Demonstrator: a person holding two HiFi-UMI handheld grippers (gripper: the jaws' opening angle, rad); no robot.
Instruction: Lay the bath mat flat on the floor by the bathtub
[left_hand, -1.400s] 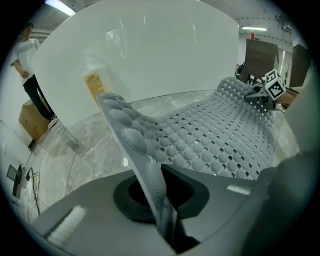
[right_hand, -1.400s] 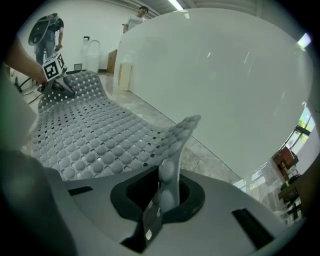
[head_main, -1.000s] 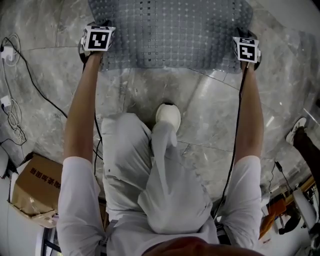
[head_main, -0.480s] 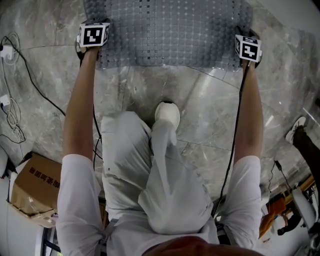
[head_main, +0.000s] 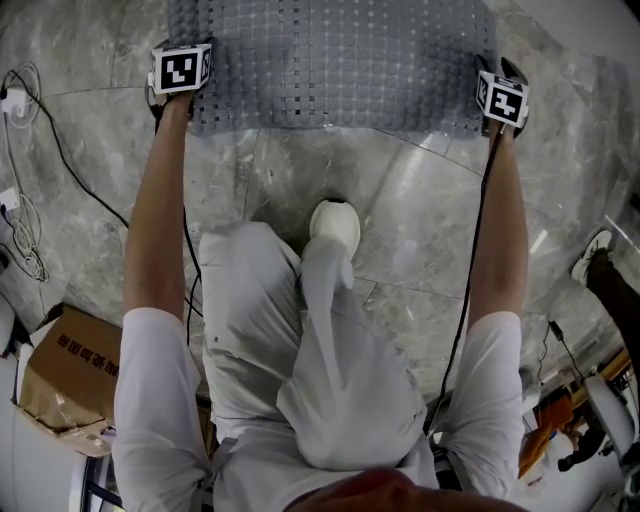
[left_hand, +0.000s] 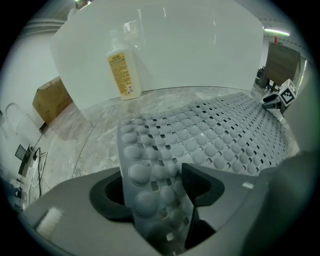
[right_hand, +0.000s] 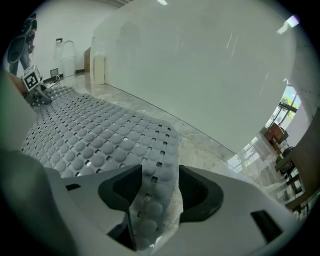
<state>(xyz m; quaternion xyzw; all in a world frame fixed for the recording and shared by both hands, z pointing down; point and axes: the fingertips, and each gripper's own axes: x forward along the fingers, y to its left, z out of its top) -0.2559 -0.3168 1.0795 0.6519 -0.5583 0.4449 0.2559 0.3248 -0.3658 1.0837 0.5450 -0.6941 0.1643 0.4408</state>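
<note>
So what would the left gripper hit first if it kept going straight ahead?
The bath mat: its corner sits between the opening fingers of the left gripper. Past the mat probably comes the white bathtub wall, though depth is hard to judge.
</note>
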